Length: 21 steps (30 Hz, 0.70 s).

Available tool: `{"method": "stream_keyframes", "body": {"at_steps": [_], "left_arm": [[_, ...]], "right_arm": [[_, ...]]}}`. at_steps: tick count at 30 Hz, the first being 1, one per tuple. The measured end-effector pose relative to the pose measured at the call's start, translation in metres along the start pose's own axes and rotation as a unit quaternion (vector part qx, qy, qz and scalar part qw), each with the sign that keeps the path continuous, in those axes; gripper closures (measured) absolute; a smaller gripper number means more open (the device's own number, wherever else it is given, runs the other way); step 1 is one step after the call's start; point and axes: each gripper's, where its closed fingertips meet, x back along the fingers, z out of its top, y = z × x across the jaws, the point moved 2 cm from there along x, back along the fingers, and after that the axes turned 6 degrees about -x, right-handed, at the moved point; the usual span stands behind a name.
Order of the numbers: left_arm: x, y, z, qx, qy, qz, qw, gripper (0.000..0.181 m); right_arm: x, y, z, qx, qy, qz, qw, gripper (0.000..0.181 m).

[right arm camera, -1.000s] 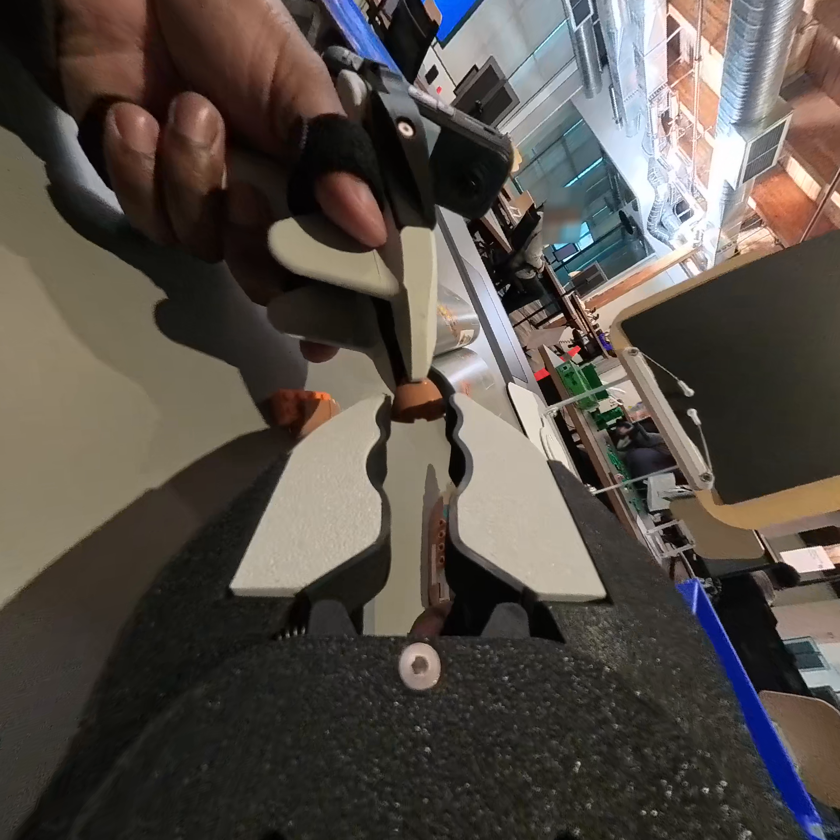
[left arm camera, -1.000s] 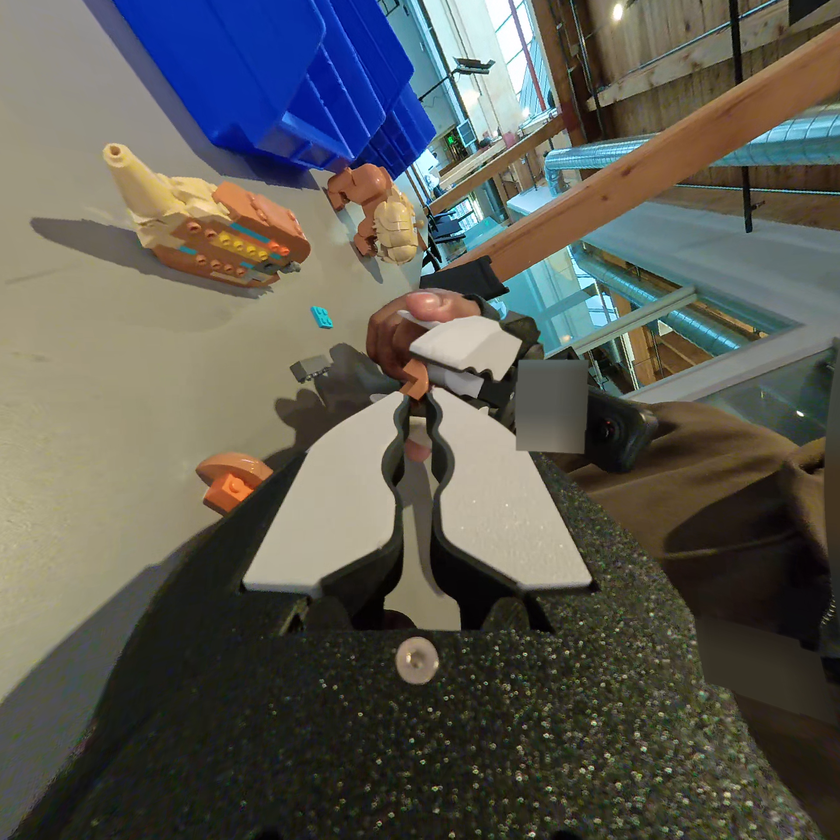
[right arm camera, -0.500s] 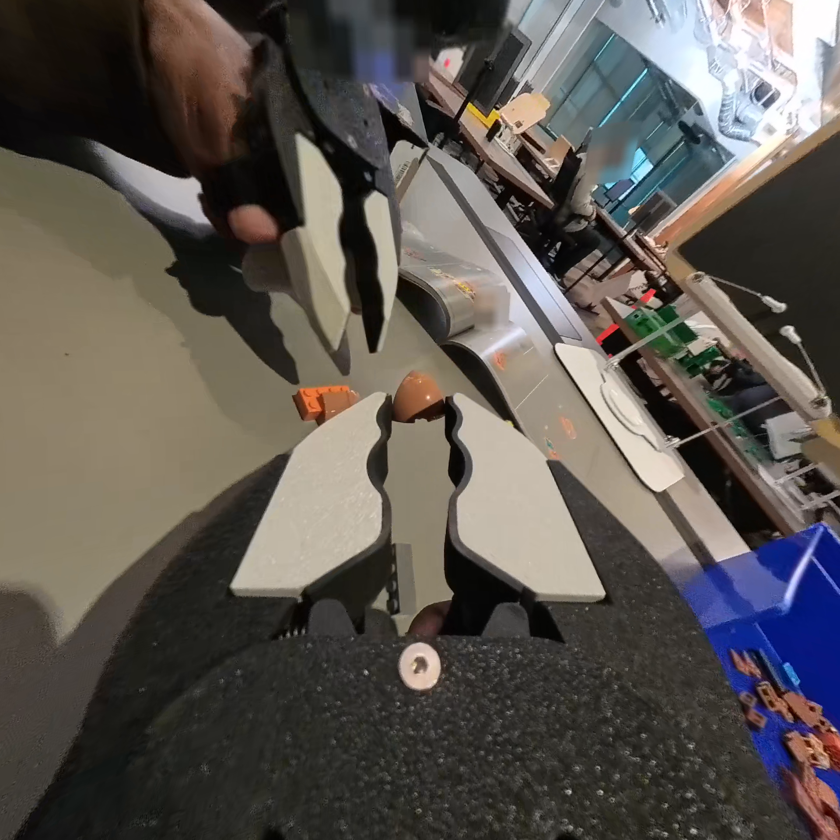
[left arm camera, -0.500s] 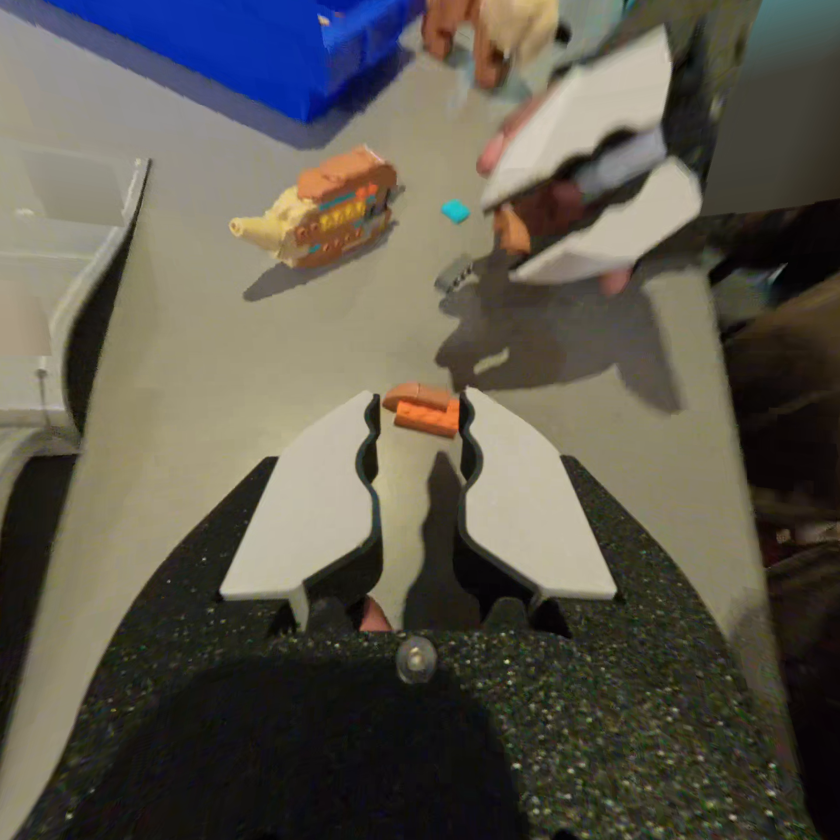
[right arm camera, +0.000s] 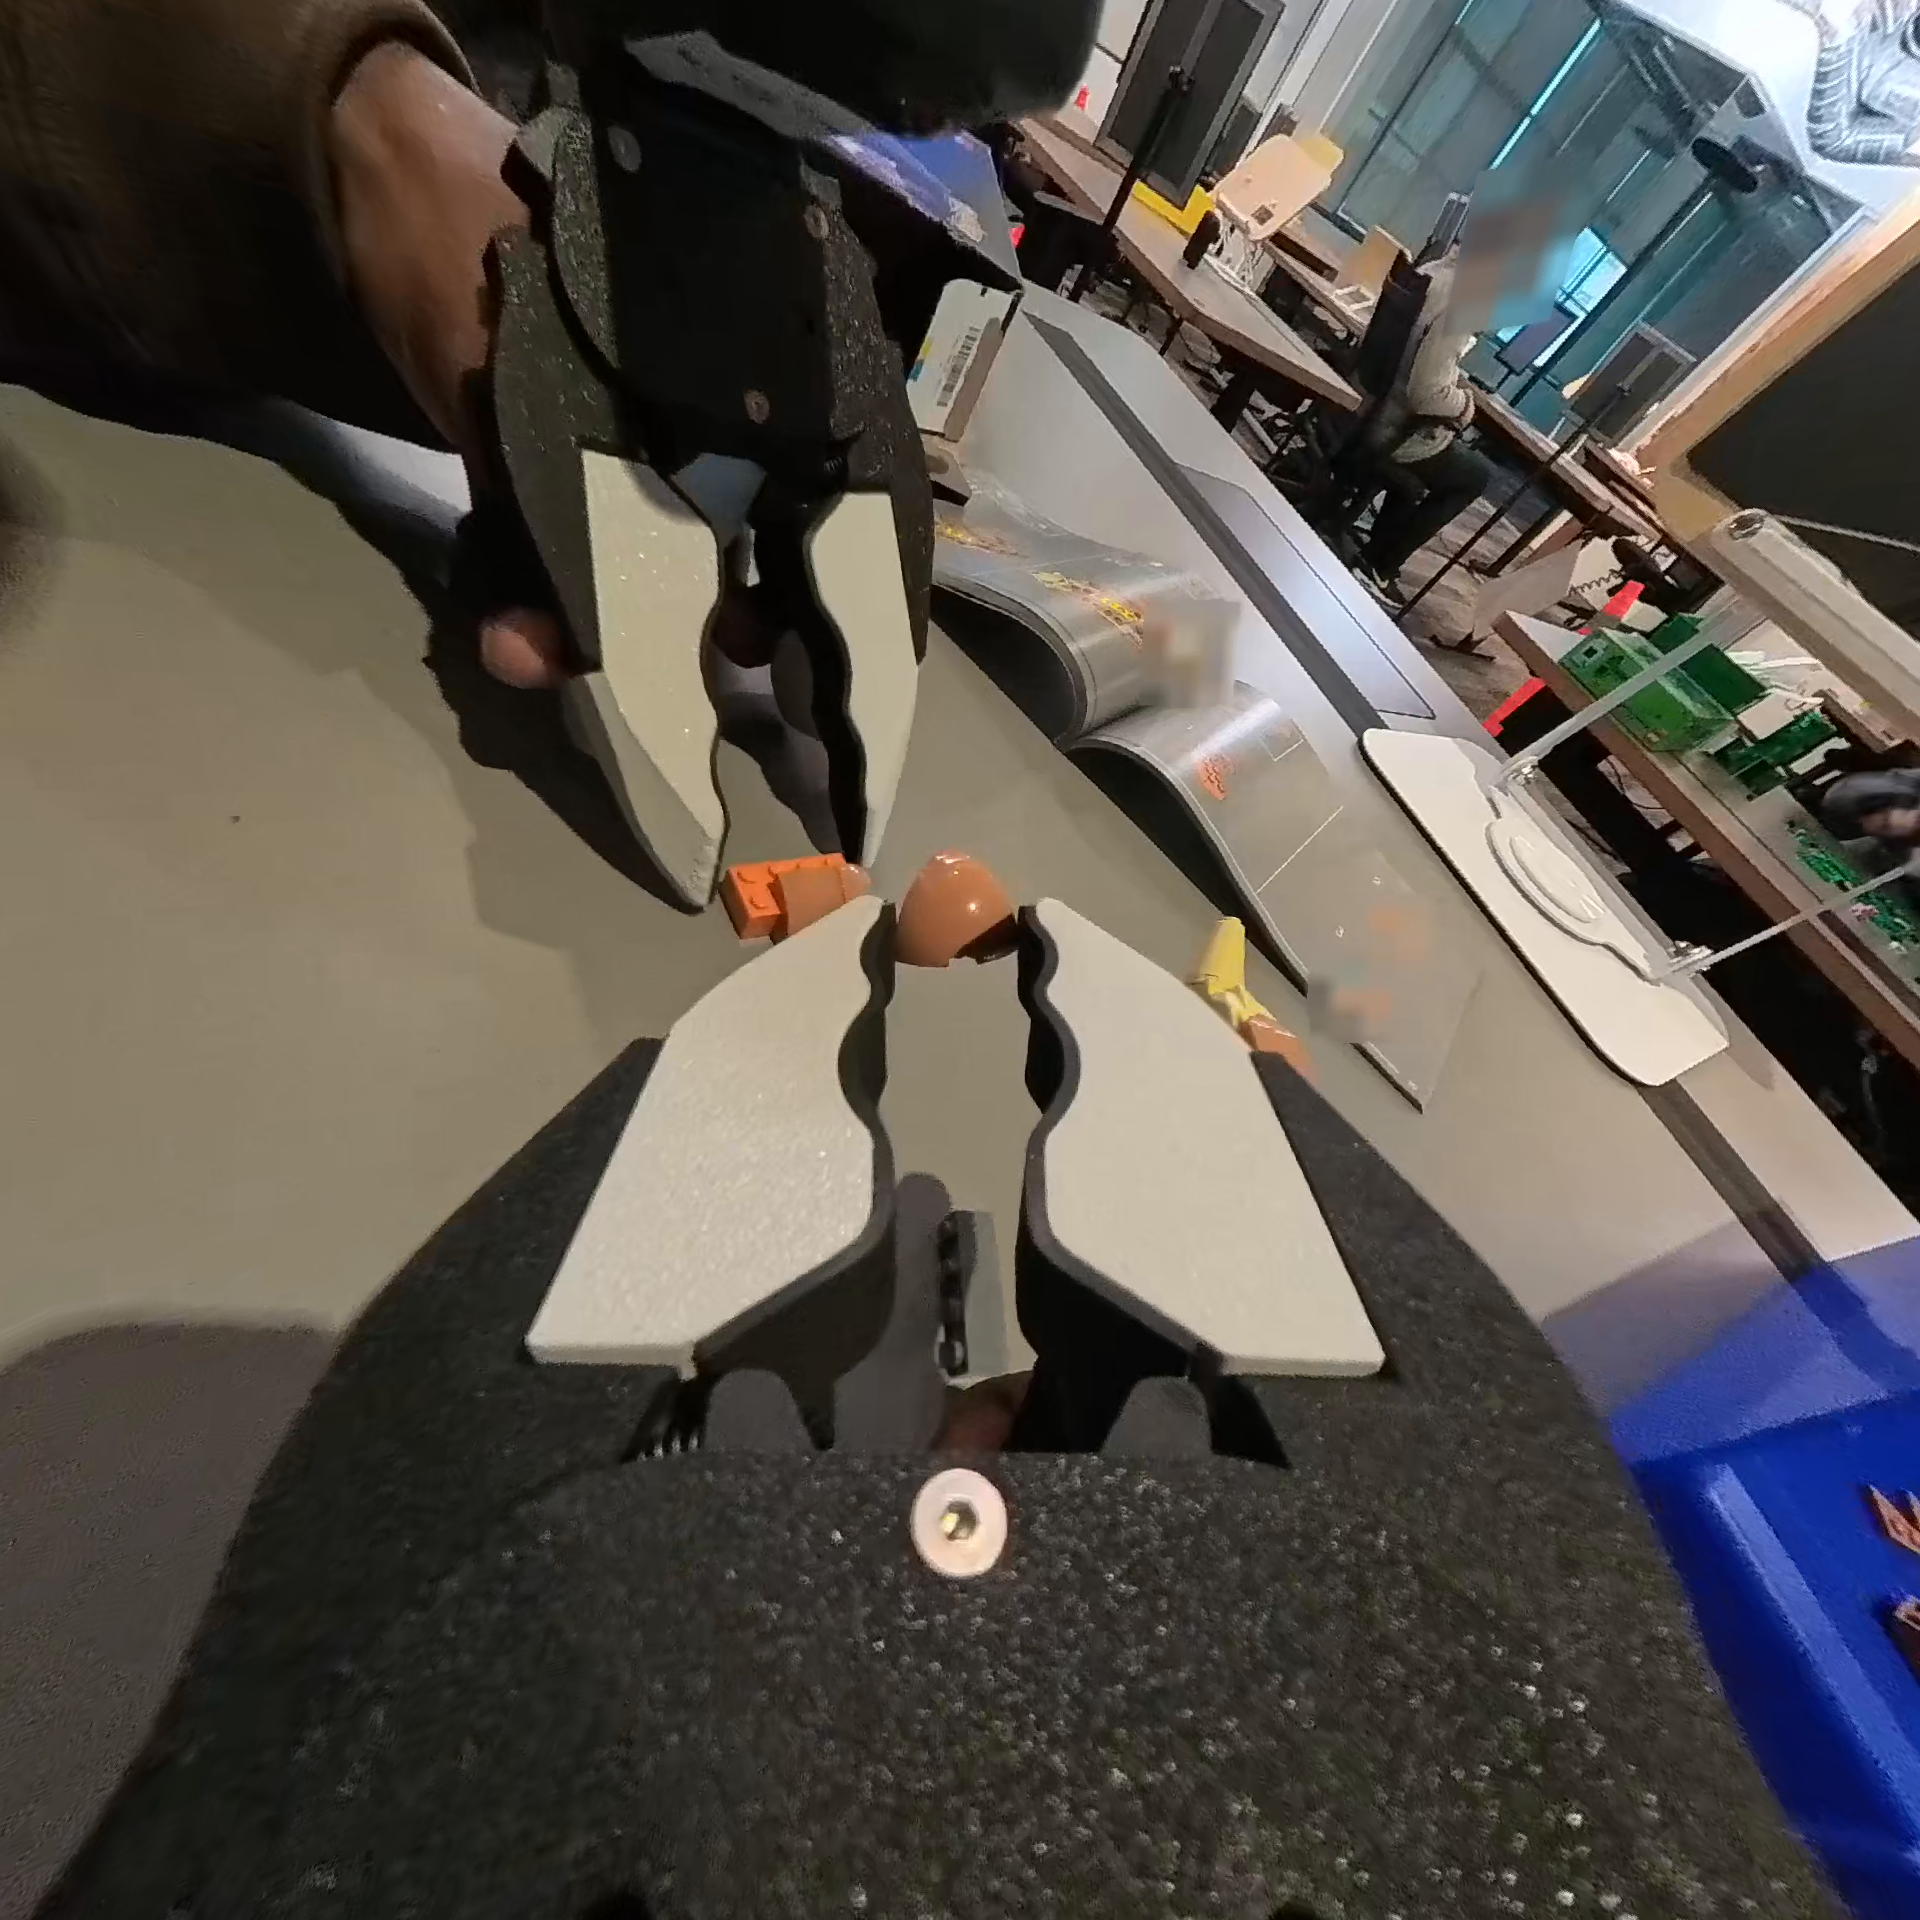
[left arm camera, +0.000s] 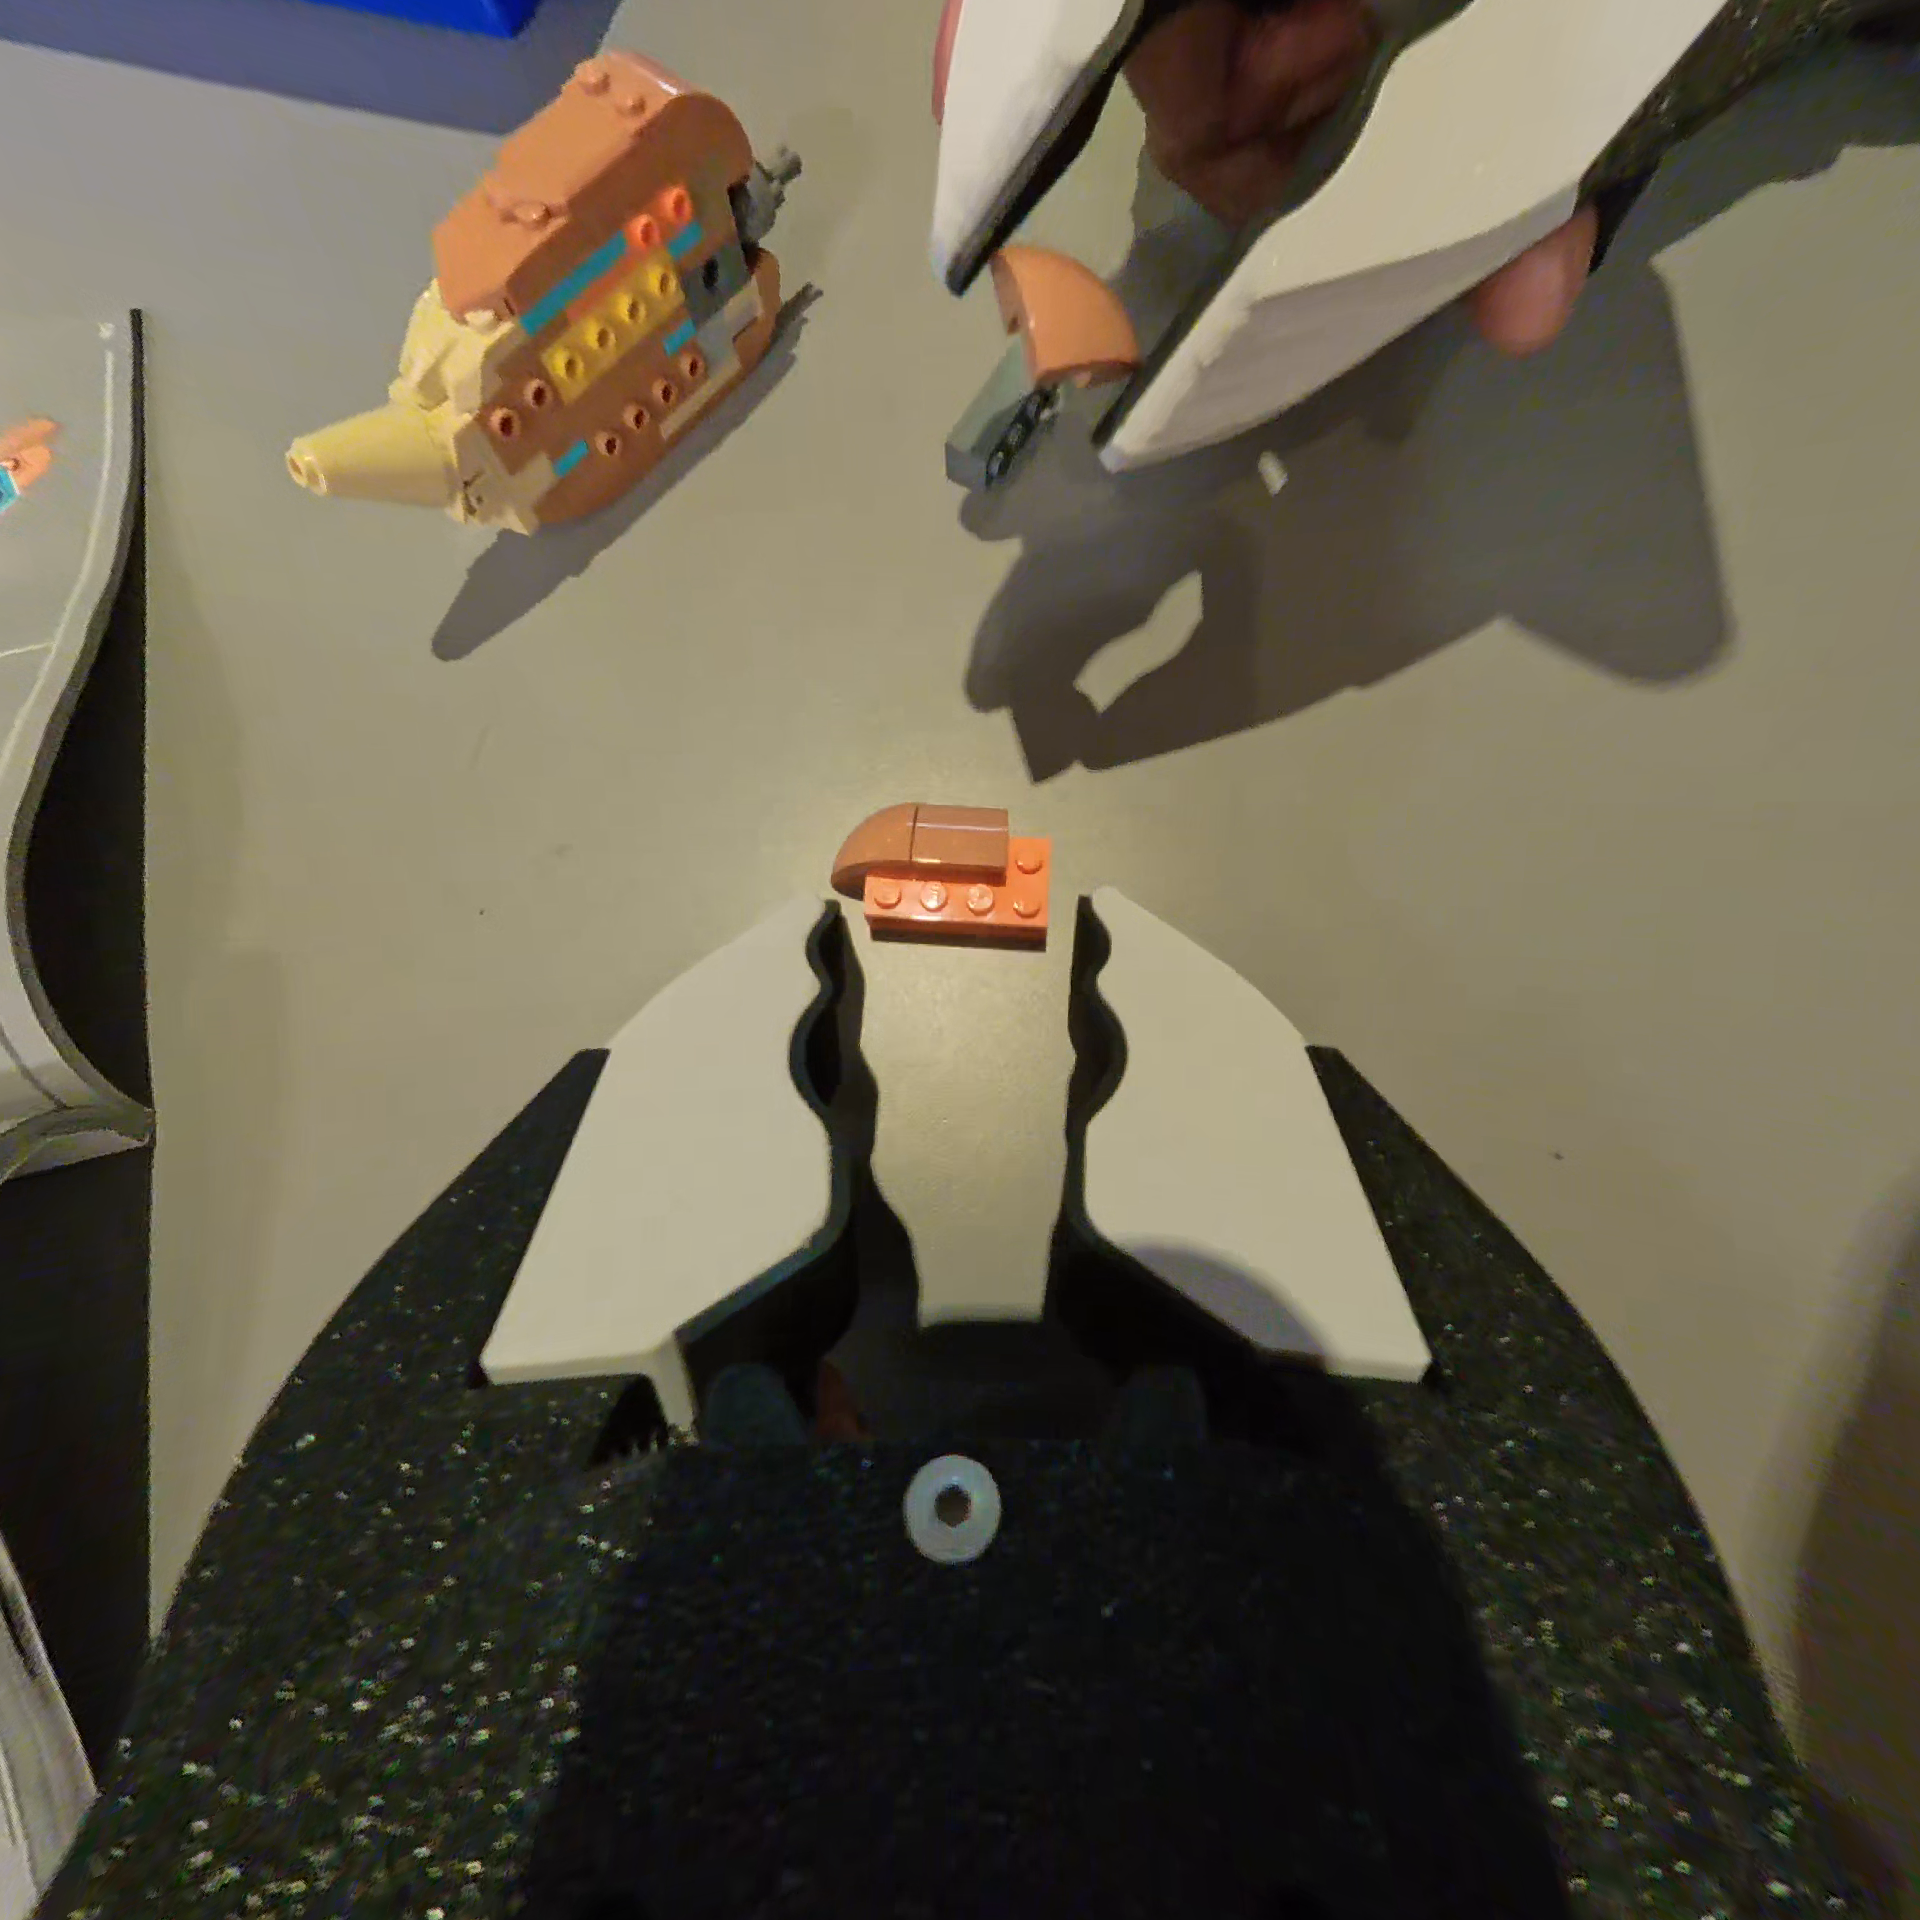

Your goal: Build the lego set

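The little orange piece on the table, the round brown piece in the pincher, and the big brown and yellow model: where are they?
Orange piece (left arm camera: 956, 900), left wrist view: on its studded plate.
Round brown piece (right arm camera: 953, 918), right wrist view: on its dome.
Brown and yellow model (left arm camera: 582, 343), left wrist view: on its yellow side.
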Motion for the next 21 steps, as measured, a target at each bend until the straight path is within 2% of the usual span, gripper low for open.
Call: {"method": "stream_keyframes", "body": {"at_steps": [5, 7, 15, 21], "left_arm": [[-0.002, 0.0, 0.003, -0.009, 0.003, -0.001, 1.0, 0.139], [-0.003, 0.003, 0.004, -0.012, 0.004, -0.011, 1.0, 0.147], [-0.007, 0.002, 0.009, 0.001, 0.006, -0.005, 1.0, 0.148], [-0.002, 0.002, 0.032, 0.052, 0.087, -0.014, 0.995, 0.148]], "right_arm": [[-0.004, -0.004, -0.003, -0.016, -0.01, 0.017, 1.0, 0.159], [-0.004, -0.005, -0.005, -0.017, -0.015, 0.021, 1.0, 0.159], [-0.007, -0.011, -0.008, -0.05, -0.035, 0.054, 0.997, 0.159], [-0.008, -0.016, -0.007, -0.081, -0.046, 0.077, 0.993, 0.159]]}}
